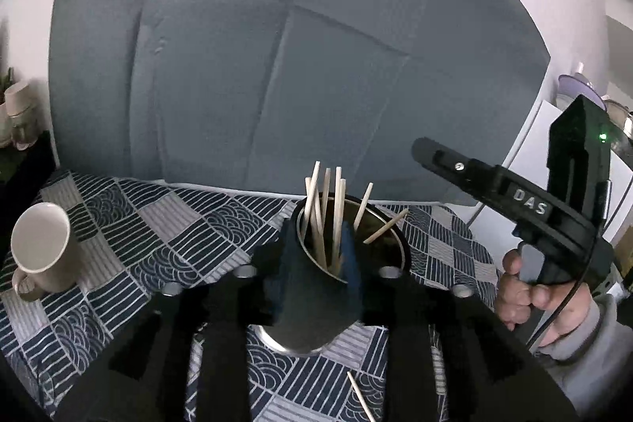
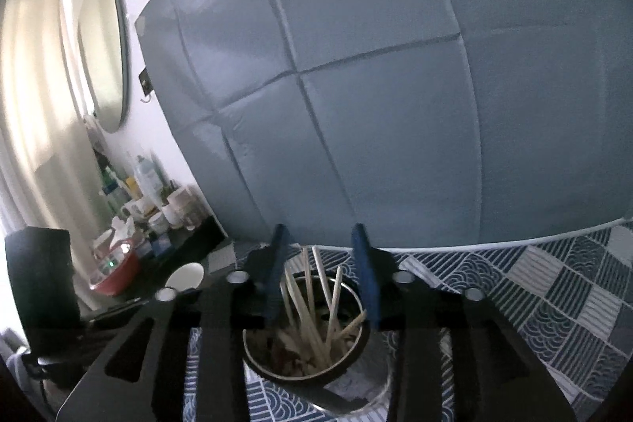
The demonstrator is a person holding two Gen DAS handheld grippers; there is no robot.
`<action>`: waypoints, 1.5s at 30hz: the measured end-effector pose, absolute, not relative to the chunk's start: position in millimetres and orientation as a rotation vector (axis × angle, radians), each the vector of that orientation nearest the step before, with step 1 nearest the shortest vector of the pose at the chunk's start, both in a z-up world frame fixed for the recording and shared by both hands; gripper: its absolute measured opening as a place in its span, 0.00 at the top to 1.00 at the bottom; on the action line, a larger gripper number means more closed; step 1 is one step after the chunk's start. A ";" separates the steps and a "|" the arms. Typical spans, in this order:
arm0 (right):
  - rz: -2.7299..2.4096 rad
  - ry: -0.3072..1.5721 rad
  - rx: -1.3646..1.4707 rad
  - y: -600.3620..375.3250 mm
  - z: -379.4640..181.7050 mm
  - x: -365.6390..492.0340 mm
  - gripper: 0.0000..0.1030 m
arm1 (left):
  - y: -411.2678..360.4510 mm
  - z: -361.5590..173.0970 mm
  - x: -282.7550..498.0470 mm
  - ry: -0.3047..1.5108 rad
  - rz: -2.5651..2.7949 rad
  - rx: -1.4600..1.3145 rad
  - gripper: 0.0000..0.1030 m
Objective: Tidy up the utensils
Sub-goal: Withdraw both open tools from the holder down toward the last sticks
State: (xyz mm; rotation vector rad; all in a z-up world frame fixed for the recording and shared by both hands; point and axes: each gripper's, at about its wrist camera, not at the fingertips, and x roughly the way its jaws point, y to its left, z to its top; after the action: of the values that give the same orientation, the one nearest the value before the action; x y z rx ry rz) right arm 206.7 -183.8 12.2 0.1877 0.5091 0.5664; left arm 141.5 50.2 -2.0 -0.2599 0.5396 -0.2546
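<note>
Steel holder (image 1: 316, 295) gripped at its wall by my left gripper (image 1: 316, 263), standing on the patterned tablecloth (image 1: 158, 224).

Wooden chopsticks (image 1: 316, 208) stand in the holder, long axes near vertical, tips up; two lean right of the bunch. One loose chopstick (image 1: 362, 398) lies on the cloth in front of the holder. My right gripper (image 2: 322, 271) hangs over the holder, fingers (image 2: 366, 275) parted, holding nothing; its body reads "DAS". A white mug (image 1: 39, 248) sits left of the holder.
</note>
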 end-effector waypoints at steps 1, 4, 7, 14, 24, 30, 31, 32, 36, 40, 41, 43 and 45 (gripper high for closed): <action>0.559 0.507 0.178 -184.0 13.8 204.7 0.57 | 50.5 -2.1 139.4 0.540 -0.247 -0.262 0.59; 0.527 0.513 0.144 -185.3 17.4 197.2 0.37 | 49.7 -3.0 133.5 0.553 -0.226 -0.268 0.40; 0.516 0.521 0.120 -187.1 17.5 191.0 0.27 | 51.6 -6.8 124.5 0.575 -0.194 -0.274 0.23; 0.491 0.579 0.097 -191.8 5.8 178.3 0.15 | 66.2 -25.6 117.6 0.675 -0.105 -0.357 0.06; 0.415 0.713 0.098 -202.4 -35.3 151.5 0.14 | 73.4 -65.0 103.0 0.835 -0.022 -0.442 0.06; 0.366 0.879 0.055 -202.7 -86.3 133.7 0.14 | 75.1 -99.8 83.6 0.974 0.042 -0.518 0.06; 0.359 0.900 0.050 -203.2 -93.0 130.8 0.14 | 74.1 -102.7 81.4 0.989 0.045 -0.523 0.06; 0.356 0.929 0.046 -203.2 -102.1 127.1 0.14 | 72.2 -107.4 78.3 1.009 0.051 -0.526 0.06; 0.364 0.999 0.004 -195.0 -128.4 113.8 0.14 | 65.6 -122.4 72.8 1.073 0.086 -0.520 0.06; 0.380 1.055 -0.077 -183.3 -153.4 101.7 0.14 | 60.8 -133.7 72.9 1.124 0.118 -0.523 0.06; 0.376 1.067 -0.092 -182.2 -158.4 98.9 0.14 | 58.0 -136.7 74.4 1.141 0.135 -0.507 0.06; 0.372 1.088 -0.117 -179.7 -166.0 93.8 0.14 | 53.8 -140.5 74.8 1.164 0.154 -0.488 0.06; 0.366 1.105 -0.146 -177.4 -171.3 91.2 0.15 | 48.3 -145.0 74.8 1.182 0.163 -0.489 0.06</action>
State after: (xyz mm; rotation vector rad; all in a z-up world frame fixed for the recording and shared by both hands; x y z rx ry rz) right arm 91.2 -177.4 -171.3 -0.1460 1.1048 0.3660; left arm 74.8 48.3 -145.1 -0.4890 1.1824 0.1631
